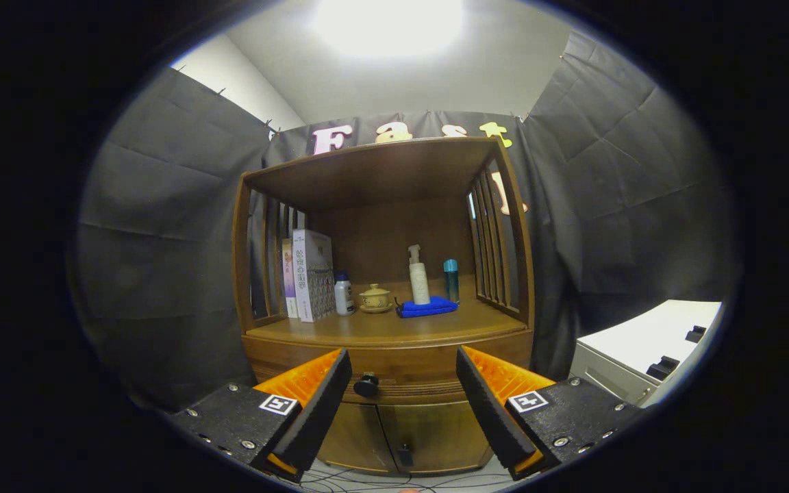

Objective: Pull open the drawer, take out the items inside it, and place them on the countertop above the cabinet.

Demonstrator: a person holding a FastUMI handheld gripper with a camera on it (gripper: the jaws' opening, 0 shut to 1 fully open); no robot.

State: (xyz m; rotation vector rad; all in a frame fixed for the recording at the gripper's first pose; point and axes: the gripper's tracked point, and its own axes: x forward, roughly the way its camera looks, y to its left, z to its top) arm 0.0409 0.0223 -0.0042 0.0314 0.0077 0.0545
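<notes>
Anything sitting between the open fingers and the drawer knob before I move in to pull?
Nothing visible does. The gripper is open, and the drawer knob shows in the gap between the fingers, nearer the left one, with bare air ahead of it. The drawer is shut. The bottles, cup and cloth stand higher, on the countertop.

Tongs (404,373): black screwed housings, square tag markers.

No text reads clearly: the white book (314,275) bears spine characters too small to make out, and the gripper (403,356) (fingers spread wide, gripping nothing) carries square coded markers (279,404).
</notes>
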